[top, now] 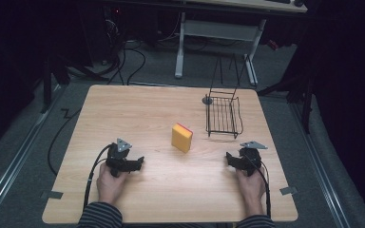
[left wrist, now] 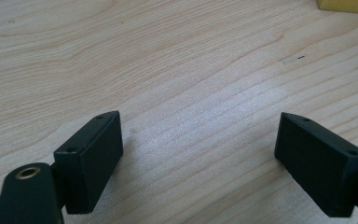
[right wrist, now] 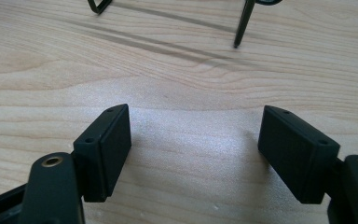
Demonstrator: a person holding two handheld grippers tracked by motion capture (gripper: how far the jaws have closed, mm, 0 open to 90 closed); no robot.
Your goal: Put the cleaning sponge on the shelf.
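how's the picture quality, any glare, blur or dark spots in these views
High view: table evenly lit, surroundings nearly black, image soft. Left gripper view: pale sheen on the wood, yellow block cut by the frame. Right gripper view: bright glare patch, wire rack casts long thin shadows.

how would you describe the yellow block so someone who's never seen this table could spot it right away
On the light wooden table, look near the middle, left of the black wire rack. The yellow block stands there on edge, apart from the rack and both tools. It is the only brightly coloured thing, with a thin pink layer along its far side.
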